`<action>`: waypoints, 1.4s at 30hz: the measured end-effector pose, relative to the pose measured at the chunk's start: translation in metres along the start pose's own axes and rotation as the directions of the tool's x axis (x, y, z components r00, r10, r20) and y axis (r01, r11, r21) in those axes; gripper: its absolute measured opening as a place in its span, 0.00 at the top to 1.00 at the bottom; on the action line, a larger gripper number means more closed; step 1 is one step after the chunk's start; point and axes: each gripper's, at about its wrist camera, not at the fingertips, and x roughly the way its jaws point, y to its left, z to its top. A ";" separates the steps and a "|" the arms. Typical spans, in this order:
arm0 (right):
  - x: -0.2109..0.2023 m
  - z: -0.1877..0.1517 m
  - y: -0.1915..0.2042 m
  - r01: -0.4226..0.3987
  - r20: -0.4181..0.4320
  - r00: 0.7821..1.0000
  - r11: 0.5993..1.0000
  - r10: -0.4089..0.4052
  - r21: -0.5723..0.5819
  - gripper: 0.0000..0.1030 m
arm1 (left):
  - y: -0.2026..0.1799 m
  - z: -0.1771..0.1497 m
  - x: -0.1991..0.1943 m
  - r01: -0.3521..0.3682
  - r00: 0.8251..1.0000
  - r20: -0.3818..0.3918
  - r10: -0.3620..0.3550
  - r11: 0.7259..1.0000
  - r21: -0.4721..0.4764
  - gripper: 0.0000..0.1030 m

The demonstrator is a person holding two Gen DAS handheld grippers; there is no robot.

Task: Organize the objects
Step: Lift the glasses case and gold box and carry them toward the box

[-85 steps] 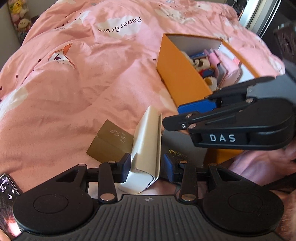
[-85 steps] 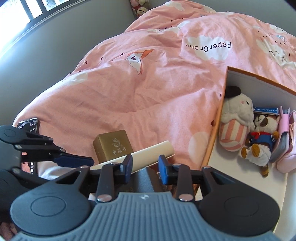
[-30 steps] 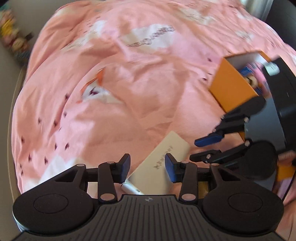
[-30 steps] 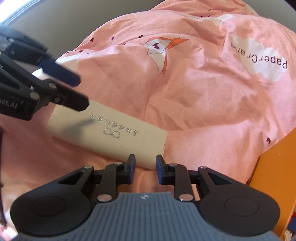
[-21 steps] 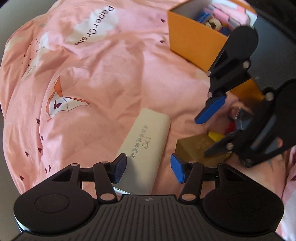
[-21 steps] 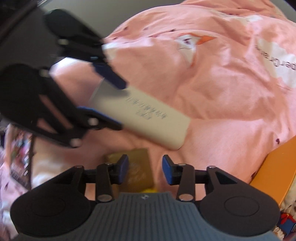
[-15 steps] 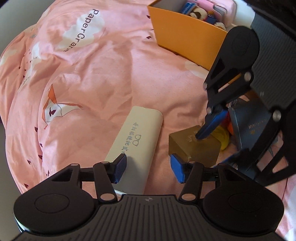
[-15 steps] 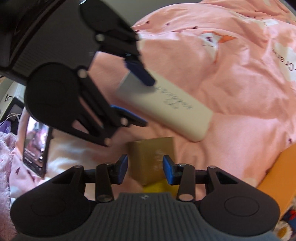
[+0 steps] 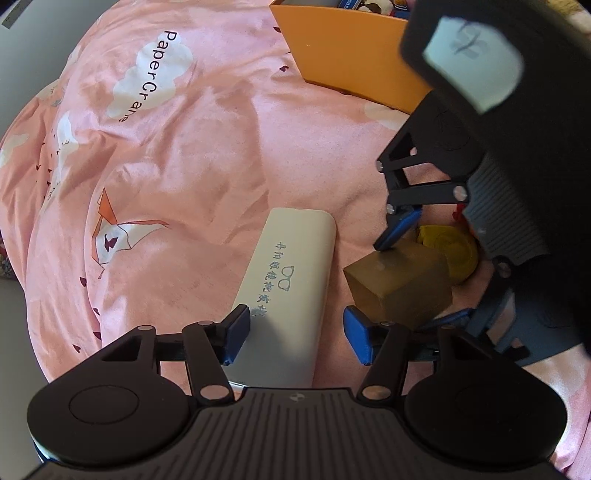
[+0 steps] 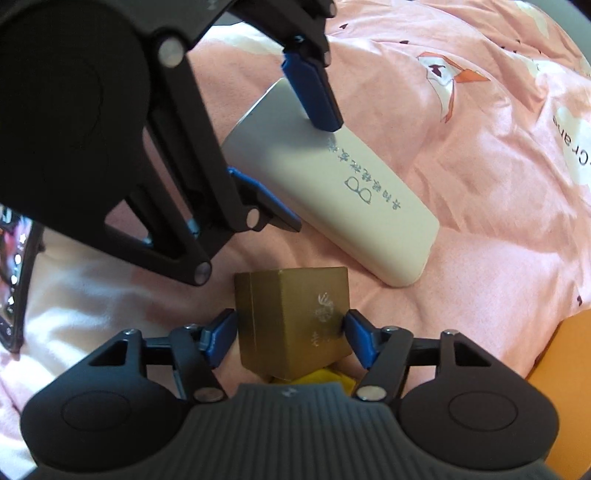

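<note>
While right tongs (image 10: 290, 334) straddle gold box (image 10: 295, 317), left tongs (image 9: 297, 334) straddle cream case (image 9: 291, 280).

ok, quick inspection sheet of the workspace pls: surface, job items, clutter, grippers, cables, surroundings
surface: pink quilt, rumpled, printed with clouds and paper cranes.
job's things: cream glasses case lying flat; gold box beside it; orange box further back with toys inside.
clutter: yellow object behind the gold box; phone at the left edge of the right wrist view.
grippers: left gripper open astride the case end, jaws just opening. Right gripper open, jaws just opening, gold box between them.
cables: nothing seen.
surroundings: grey wall at the frame's corner.
</note>
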 end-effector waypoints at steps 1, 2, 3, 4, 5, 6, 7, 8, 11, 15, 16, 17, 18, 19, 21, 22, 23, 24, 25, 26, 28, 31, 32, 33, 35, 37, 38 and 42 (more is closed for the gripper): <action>0.003 0.001 -0.001 0.010 -0.005 1.000 1.000 -0.010 0.006 0.33 | -0.001 0.000 0.000 0.002 1.000 0.001 -0.002 1.000 0.001 0.33; 0.007 0.001 -0.002 0.020 -0.008 1.000 1.000 -0.020 0.016 0.33 | 0.000 0.000 0.000 0.003 1.000 0.001 -0.003 1.000 0.001 0.33; 0.010 0.001 -0.003 0.030 -0.011 0.999 0.999 -0.030 0.021 0.35 | 0.000 0.000 0.000 0.001 1.000 0.001 -0.001 1.000 0.000 0.32; 0.011 0.001 -0.006 0.037 -0.012 0.999 0.999 -0.037 0.028 0.38 | 0.000 0.000 0.000 -0.003 1.000 0.003 0.003 1.000 -0.003 0.32; 0.010 0.001 -0.010 0.043 -0.015 0.999 0.998 -0.042 0.037 0.45 | -0.001 0.000 0.000 -0.006 1.000 0.004 0.006 1.000 -0.002 0.32; 0.007 0.001 -0.015 0.036 -0.019 0.999 0.998 -0.035 0.048 0.47 | -0.001 0.000 0.001 -0.010 1.000 0.007 0.010 1.000 0.004 0.32; 0.004 0.002 -0.023 0.016 -0.023 1.000 0.997 -0.014 0.075 0.47 | -0.002 0.001 0.003 -0.012 1.000 0.010 0.012 1.000 0.013 0.31; -0.001 0.002 -0.030 -0.003 -0.022 1.000 0.995 0.005 0.104 0.48 | -0.001 0.002 0.005 -0.012 1.000 0.013 0.012 1.000 0.019 0.29; -0.017 0.004 -0.043 0.010 -0.006 1.000 0.995 -0.010 0.099 0.50 | 0.002 0.009 0.012 -0.026 1.000 0.003 0.026 0.999 0.033 0.28; -0.028 0.004 -0.059 -0.013 -0.005 1.000 0.994 0.014 0.112 0.52 | 0.008 0.017 0.024 -0.014 0.999 -0.032 0.015 0.999 0.048 0.27; -0.028 0.003 -0.062 -0.023 -0.009 1.000 0.993 0.025 0.118 0.52 | 0.008 0.018 0.027 -0.002 0.999 -0.042 0.004 0.999 0.051 0.27; -0.027 0.002 -0.065 -0.033 -0.012 0.999 0.992 0.035 0.126 0.52 | 0.009 0.019 0.030 0.008 0.999 -0.050 -0.005 0.999 0.053 0.27; -0.026 0.000 -0.068 -0.042 -0.014 0.999 0.990 0.044 0.136 0.52 | 0.009 0.020 0.032 0.015 0.998 -0.057 -0.012 0.998 0.053 0.27; -0.027 -0.002 -0.072 -0.050 -0.012 0.999 0.988 0.052 0.148 0.52 | 0.008 0.021 0.035 0.020 0.998 -0.064 -0.016 0.998 0.054 0.27; -0.027 -0.001 -0.073 -0.064 -0.007 0.998 0.982 0.066 0.179 0.52 | 0.007 0.023 0.041 0.025 0.997 -0.070 -0.021 0.998 0.054 0.27; -0.029 -0.001 -0.074 -0.069 -0.004 0.997 0.980 0.071 0.189 0.52 | 0.007 0.025 0.044 0.027 0.997 -0.073 -0.024 0.998 0.052 0.27; -0.032 -0.003 -0.075 -0.069 -0.001 0.998 0.979 0.070 0.192 0.53 | 0.007 0.027 0.047 0.029 0.997 -0.076 -0.025 0.998 0.049 0.27; -0.036 -0.003 -0.076 -0.060 0.001 0.998 0.980 0.061 0.188 0.53 | 0.006 0.028 0.049 0.029 0.997 -0.079 -0.025 0.998 0.050 0.27; -0.039 -0.005 -0.076 -0.047 0.000 0.999 0.982 0.048 0.184 0.53 | 0.006 0.030 0.052 0.030 0.996 -0.083 -0.026 0.998 0.052 0.27; -0.042 -0.007 -0.077 -0.033 -0.003 0.999 0.983 0.034 0.181 0.53 | 0.005 0.032 0.054 0.033 0.995 -0.091 -0.028 0.998 0.050 0.28; -0.046 -0.004 -0.080 -0.013 -0.007 1.000 0.982 0.014 0.186 0.53 | 0.006 0.034 0.057 0.047 0.993 -0.108 -0.042 0.998 0.039 0.31; -0.051 -0.007 -0.087 -0.002 0.000 1.000 0.982 0.002 0.190 0.53 | 0.006 0.036 0.057 0.044 0.992 -0.118 -0.042 0.999 0.015 0.32; -0.054 -0.008 -0.087 0.000 0.002 1.000 0.982 0.000 0.189 0.53 | 0.005 0.036 0.056 0.038 0.992 -0.120 -0.037 0.999 0.012 0.32; -0.054 -0.009 -0.088 0.001 0.005 1.000 0.982 -0.002 0.189 0.53 | 0.004 0.035 0.055 0.033 0.993 -0.117 -0.032 0.999 0.005 0.32; -0.057 -0.009 -0.088 0.009 0.009 1.000 0.983 -0.010 0.181 0.53 | 0.004 0.032 0.051 0.026 0.994 -0.103 -0.028 0.999 -0.024 0.32; -0.057 -0.010 -0.088 0.022 0.020 0.999 0.987 -0.025 0.160 0.53 | 0.005 0.028 0.043 0.031 0.997 -0.072 -0.036 0.998 -0.059 0.33; -0.059 -0.010 -0.087 0.027 0.024 0.999 0.988 -0.031 0.149 0.53 | 0.005 0.026 0.039 0.033 0.998 -0.058 -0.037 0.997 -0.071 0.33; -0.076 -0.011 -0.082 0.058 0.038 0.997 0.993 -0.062 0.103 0.53 | 0.002 0.018 0.021 0.032 0.999 -0.011 -0.034 0.993 -0.112 0.33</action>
